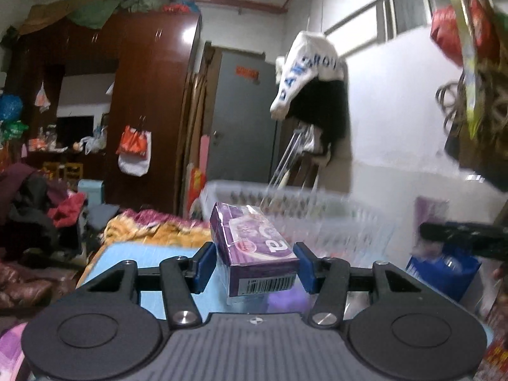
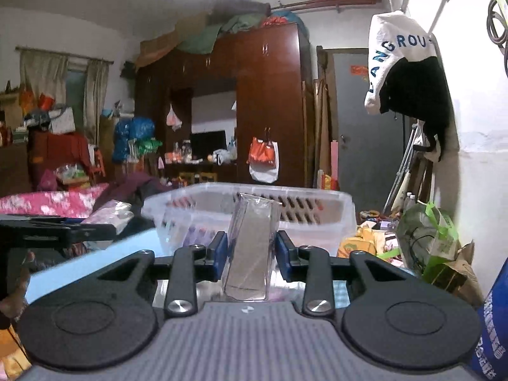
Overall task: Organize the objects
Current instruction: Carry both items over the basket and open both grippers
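In the left wrist view my left gripper (image 1: 254, 262) is shut on a purple box (image 1: 250, 244) with a barcode on its near end, held off the surface. Just beyond it stands a clear plastic basket (image 1: 317, 209). In the right wrist view my right gripper (image 2: 250, 254) is shut on a tall grey box in clear wrap (image 2: 250, 247), upright between the blue pads. The same clear basket (image 2: 317, 219) stands right behind it. The other gripper shows as a dark bar (image 2: 57, 230) at the left with a hand below it.
A light blue surface (image 1: 127, 260) lies under the grippers. A green bag (image 2: 428, 238) and a blue bag (image 2: 489, 333) sit at the right. A bed with pink bedding (image 2: 54, 204), a brown wardrobe (image 2: 270, 95) and a white hanging bag (image 2: 393, 54) lie beyond.
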A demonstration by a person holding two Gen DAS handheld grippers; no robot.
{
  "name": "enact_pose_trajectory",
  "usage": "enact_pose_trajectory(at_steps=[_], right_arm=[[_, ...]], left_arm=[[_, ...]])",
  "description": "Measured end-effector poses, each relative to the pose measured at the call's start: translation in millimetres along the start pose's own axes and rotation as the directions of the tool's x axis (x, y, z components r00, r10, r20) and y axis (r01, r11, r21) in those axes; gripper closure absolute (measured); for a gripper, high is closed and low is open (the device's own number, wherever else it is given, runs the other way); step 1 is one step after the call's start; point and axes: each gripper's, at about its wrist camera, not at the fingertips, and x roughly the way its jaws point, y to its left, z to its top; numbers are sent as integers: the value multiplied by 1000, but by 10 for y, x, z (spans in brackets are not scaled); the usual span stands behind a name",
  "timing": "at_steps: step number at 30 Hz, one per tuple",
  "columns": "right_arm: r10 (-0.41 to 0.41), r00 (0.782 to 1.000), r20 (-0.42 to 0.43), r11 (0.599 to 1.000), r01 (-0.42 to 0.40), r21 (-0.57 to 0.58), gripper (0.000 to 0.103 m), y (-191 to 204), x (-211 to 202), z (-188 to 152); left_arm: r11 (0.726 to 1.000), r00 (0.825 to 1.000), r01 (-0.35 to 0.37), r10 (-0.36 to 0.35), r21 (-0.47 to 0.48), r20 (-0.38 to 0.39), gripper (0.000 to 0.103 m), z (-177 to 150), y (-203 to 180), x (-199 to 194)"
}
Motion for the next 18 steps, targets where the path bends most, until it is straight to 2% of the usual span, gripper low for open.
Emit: enact_pose_trajectory(at_steps=[4, 7, 12, 13, 14, 15, 16, 17, 18], right_arm=[[-6, 1000, 16, 1000, 6, 17, 67, -75, 199, 328], [-33, 999, 12, 999, 33, 25, 67, -125, 430, 528], [-99, 994, -43, 994, 97, -57, 66, -114, 786, 565], [-102, 994, -37, 994, 100, -54, 65, -128, 807, 558], [-98, 995, -14, 994, 97, -56, 55, -134, 825, 548], [-113, 994, -2, 991, 113, -70, 42, -127, 854, 533], [-142, 990, -6, 986, 140, -86, 14, -105, 863, 512], [-170, 985, -7, 980, 169, -102, 3, -86, 869, 491], [-182, 983, -5, 977, 180, -111, 3, -67, 840, 468]], left_arm=[[997, 998, 60, -61, -40, -10, 46, 455, -39, 279], [998, 998, 50, -51, -30, -47, 46, 716, -164, 639], [1000, 992, 14, -15, -9, -123, 45, 812, -392, 1186], [1000, 992, 16, -15, 10, -122, 38, 780, -425, 1250], [1000, 993, -4, 7, 31, -120, 32, 749, -448, 1290], [998, 991, -42, 47, 43, -123, 21, 727, -474, 1351], [997, 989, -70, 75, 40, -129, 19, 694, -473, 1402], [997, 987, -77, 79, 22, -143, 19, 656, -449, 1422], [998, 987, -63, 63, 4, -151, 19, 627, -416, 1399]])
